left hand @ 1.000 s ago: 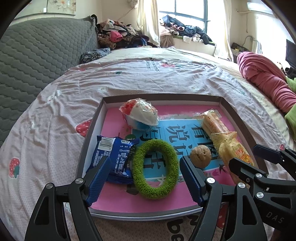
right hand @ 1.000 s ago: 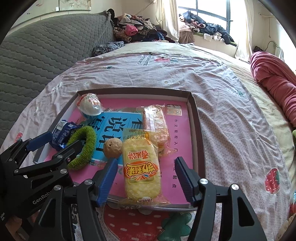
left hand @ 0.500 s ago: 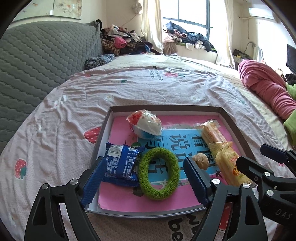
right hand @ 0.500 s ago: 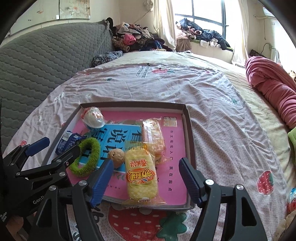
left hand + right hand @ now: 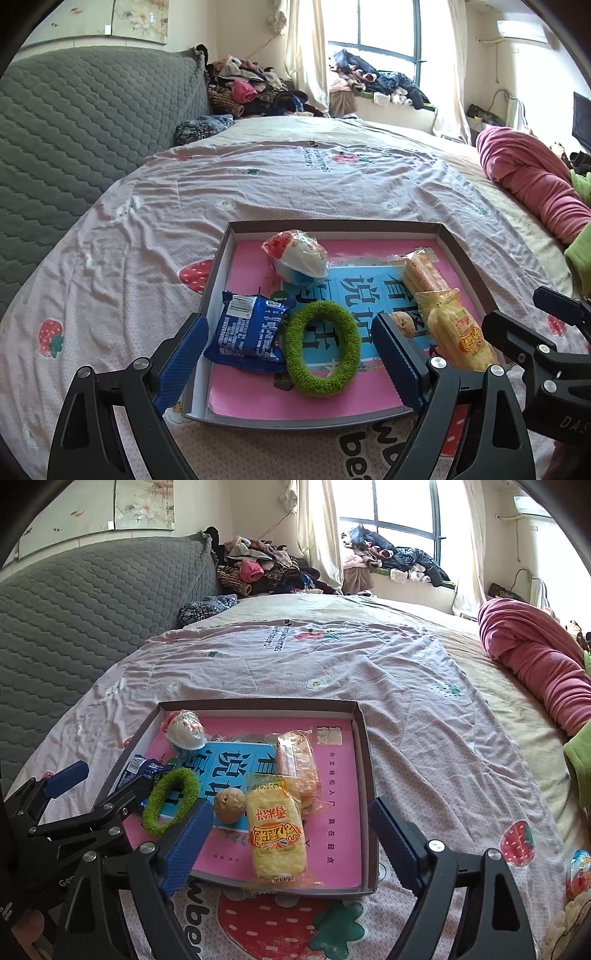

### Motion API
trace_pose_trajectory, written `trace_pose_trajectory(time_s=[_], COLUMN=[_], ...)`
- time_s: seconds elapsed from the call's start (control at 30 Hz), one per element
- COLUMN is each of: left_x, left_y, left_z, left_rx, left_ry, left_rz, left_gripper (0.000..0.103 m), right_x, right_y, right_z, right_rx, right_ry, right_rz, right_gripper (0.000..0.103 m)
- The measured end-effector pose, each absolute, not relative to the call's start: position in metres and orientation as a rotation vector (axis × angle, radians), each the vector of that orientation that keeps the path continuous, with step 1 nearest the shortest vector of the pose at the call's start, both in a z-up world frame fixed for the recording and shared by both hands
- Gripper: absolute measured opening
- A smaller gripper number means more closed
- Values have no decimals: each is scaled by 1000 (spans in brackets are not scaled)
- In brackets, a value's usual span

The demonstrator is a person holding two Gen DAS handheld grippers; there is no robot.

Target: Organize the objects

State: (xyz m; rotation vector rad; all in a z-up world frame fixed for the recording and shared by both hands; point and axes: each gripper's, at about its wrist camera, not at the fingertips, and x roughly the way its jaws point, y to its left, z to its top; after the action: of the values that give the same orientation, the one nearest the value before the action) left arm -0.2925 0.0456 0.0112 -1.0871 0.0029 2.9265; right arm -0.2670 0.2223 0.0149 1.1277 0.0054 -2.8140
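A shallow grey box [image 5: 334, 226] [image 5: 364, 738] with a pink lining lies on the bed. In it are a blue snack packet [image 5: 248, 331] [image 5: 140, 770], a green fuzzy ring [image 5: 322, 349] [image 5: 170, 800], a walnut [image 5: 403, 323] [image 5: 229, 805], a yellow snack pack [image 5: 458, 334] [image 5: 276, 836], an orange wafer pack [image 5: 423, 273] [image 5: 297, 764] and a wrapped white-and-red toy [image 5: 297, 254] [image 5: 185, 730]. My left gripper [image 5: 290, 365] is open and empty above the box's near edge. My right gripper [image 5: 290, 847] is open and empty, its fingers either side of the yellow pack.
The box sits on a pink strawberry-print bedsheet [image 5: 295, 177]. A grey quilted headboard [image 5: 74, 118] is at the left. A rolled pink blanket [image 5: 532, 184] lies at the right. Clothes are piled by the window [image 5: 258, 92]. A wrapped item [image 5: 578, 871] lies on the bed at the far right.
Both grippers have pulled back and risen from the box, so it looks smaller and lower in both views. Both stay open. The objects have not moved.
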Motion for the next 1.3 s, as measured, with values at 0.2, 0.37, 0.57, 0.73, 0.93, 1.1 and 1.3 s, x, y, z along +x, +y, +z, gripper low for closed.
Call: trace_pose_trajectory(time_s=[0.2, 0.37, 0.57, 0.73, 0.93, 1.1, 1.3], left_x=[-278, -255, -226, -200, -170, -150, -131], left_y=[44, 38, 26, 21, 15, 15, 14], left_z=[25, 45, 66, 82, 93, 107, 127], left_rx=[-1081, -1047, -1068, -1081, -1088, -1077, -1038], left_ry=[-2, -12, -32, -30, -53, -27, -24], left_rz=[2941, 2950, 2964, 2974, 2968, 2985, 2997], left_gripper=[91, 91, 91, 91, 91, 91, 91], right_x=[-249, -227, -198, -174, -148, -127, -109], right_y=[219, 215, 213, 208, 209, 209, 207], right_z=[31, 51, 73, 91, 111, 131, 143], right_rx=[1094, 1057, 1053, 1051, 1028, 991, 979], right_ry=[-11, 20, 10, 35, 37, 36, 44], right_rz=[-2820, -2832, -2836, -2837, -2856, -2870, -2869], right_gripper=[96, 102, 102, 102, 102, 102, 102])
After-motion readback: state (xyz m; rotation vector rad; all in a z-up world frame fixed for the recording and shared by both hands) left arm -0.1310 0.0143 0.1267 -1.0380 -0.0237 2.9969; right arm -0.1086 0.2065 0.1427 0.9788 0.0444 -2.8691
